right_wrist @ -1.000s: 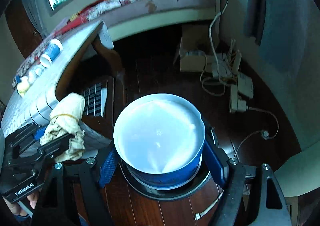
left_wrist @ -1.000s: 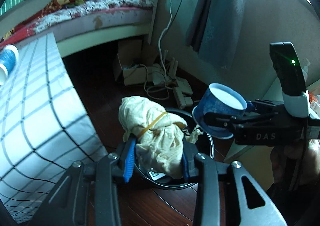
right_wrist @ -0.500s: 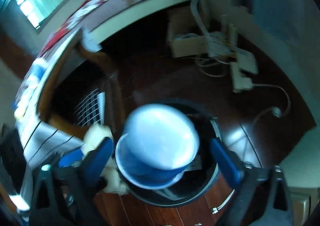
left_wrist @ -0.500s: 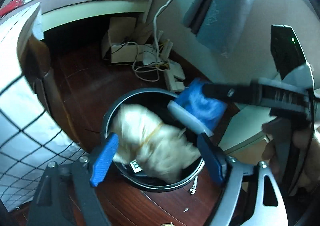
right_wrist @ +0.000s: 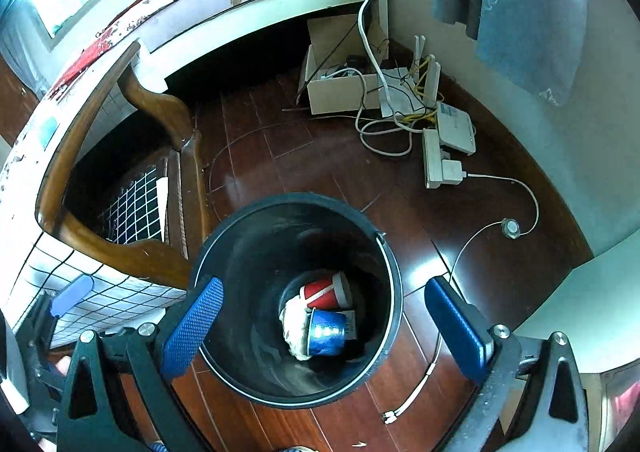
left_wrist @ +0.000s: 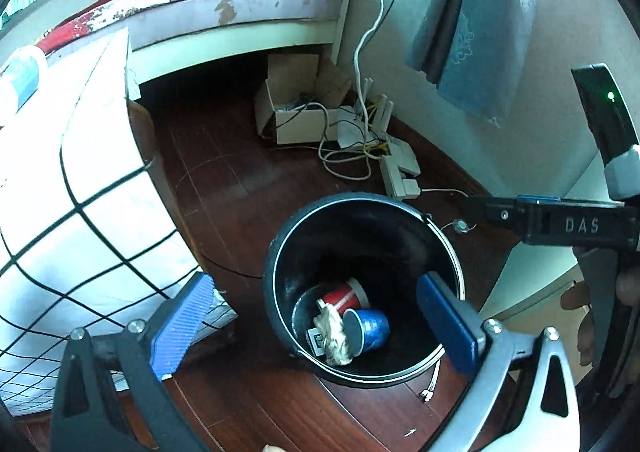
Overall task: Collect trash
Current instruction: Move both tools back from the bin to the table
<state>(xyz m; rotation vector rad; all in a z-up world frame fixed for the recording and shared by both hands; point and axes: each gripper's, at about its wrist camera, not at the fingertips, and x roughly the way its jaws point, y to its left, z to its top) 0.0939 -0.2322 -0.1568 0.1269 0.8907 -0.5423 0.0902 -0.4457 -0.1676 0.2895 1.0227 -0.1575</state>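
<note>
1. The black bin (right_wrist: 296,300) on the floor held a blue cup (right_wrist: 326,334), a red cup (right_wrist: 324,292) and a cream rag (right_wrist: 294,328).
2. Above it, the left gripper (left_wrist: 316,326) was opening, empty; the right gripper (right_wrist: 322,330) stood spread, empty.
3. Left to collect: probably a blue-and-white cup (left_wrist: 20,75) on the table beside the bin.

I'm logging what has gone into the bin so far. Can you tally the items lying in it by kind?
Inside the black bin:
Paper cups: 2, a red cup and a blue cup
Cloth bundles: 1, a cream rag
Small printed cards or packets: 1, a white scrap, partly hidden
Total: 4 visible; anything beneath them cannot be seen.
</note>
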